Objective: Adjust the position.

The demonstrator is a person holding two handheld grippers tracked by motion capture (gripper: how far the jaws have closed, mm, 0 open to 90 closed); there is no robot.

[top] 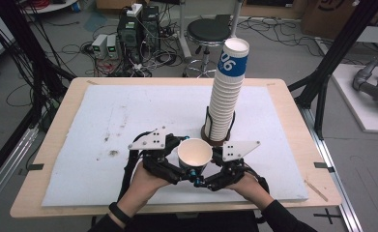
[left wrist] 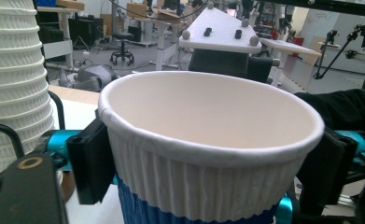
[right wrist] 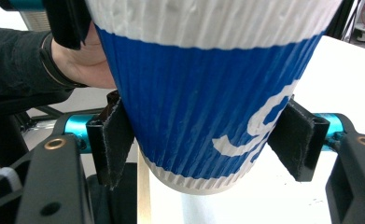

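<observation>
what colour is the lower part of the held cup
Blue with white lettering on the cup, ribbed; clearest in the right gripper view.

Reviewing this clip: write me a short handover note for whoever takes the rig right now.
Left gripper: shut on the paper cup just under its rim, pads on both sides.
Right gripper: shut on the same cup lower down, on its blue band near the base.
Cup: upright, empty, held above the white mat near the table's front edge, in front of the cup stack.
Stack: tall, standing in a dark holder behind the cup.
Done: one cup is apart from the stack.
Left: probably release one gripper and set the cup down; its destination isn't evident.
</observation>
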